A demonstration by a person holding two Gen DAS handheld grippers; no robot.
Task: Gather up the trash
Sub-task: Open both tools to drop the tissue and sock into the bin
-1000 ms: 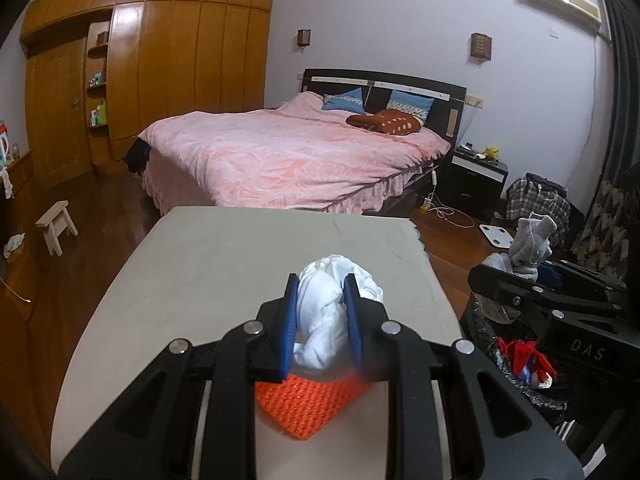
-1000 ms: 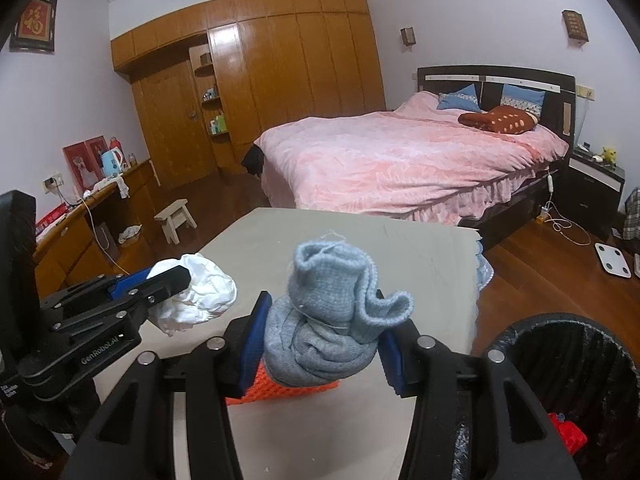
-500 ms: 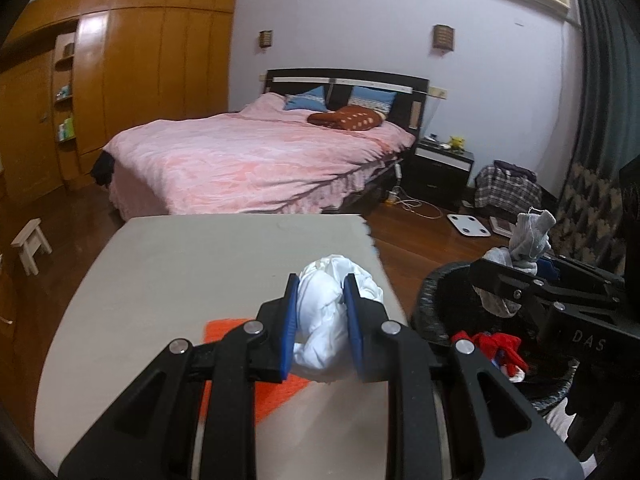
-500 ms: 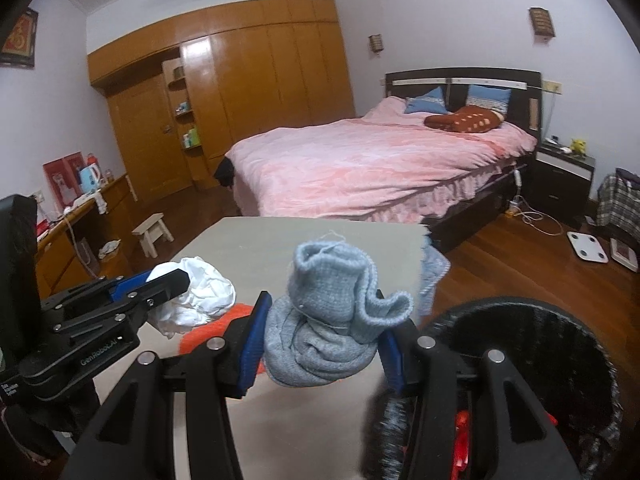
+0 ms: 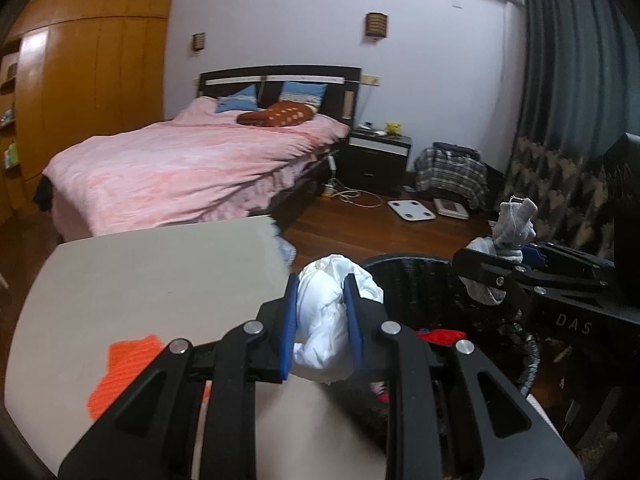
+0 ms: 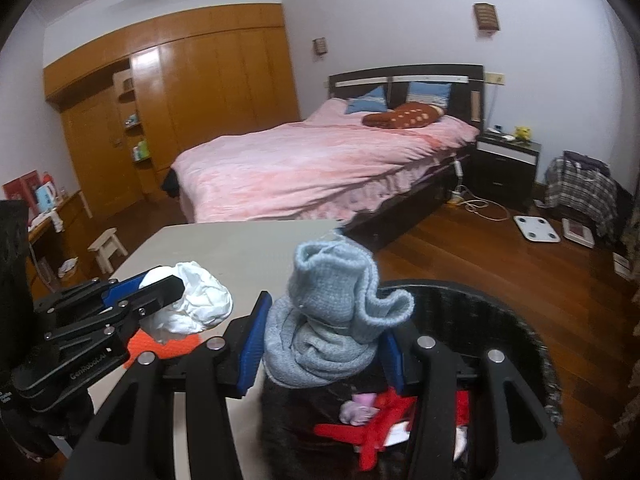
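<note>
Orange mat [image 5: 124, 372]: lies flat near the tabletop's [image 5: 152, 276] left front corner; its near part is hidden behind the left gripper's frame.
Left gripper [image 5: 320, 320]: its blue pads pinch a crumpled white wad [image 5: 324, 320] held in the air off the tabletop's right edge; the wad's lower end hangs below the pads. In the right wrist view the gripper [image 6: 160, 292] shows side-on, and the wad [image 6: 192, 304] bulges out past its tips.
Trash bin [image 5: 432, 284]: black, standing on the floor just beside the tabletop's right edge; its near rim is cut off by both gripper frames. Red scraps [image 6: 372, 432] and a small pale piece lie inside, too tangled to name.
Right gripper [image 6: 324, 344]: fingers spread halfway, clamped on a rolled grey knitted sock [image 6: 332, 320] over the bin's [image 6: 520, 332] opening; the right pad is mostly hidden behind the sock.
Sock from the left wrist view [image 5: 508, 236]: only its upper end and a drooping fold are clear.
</note>
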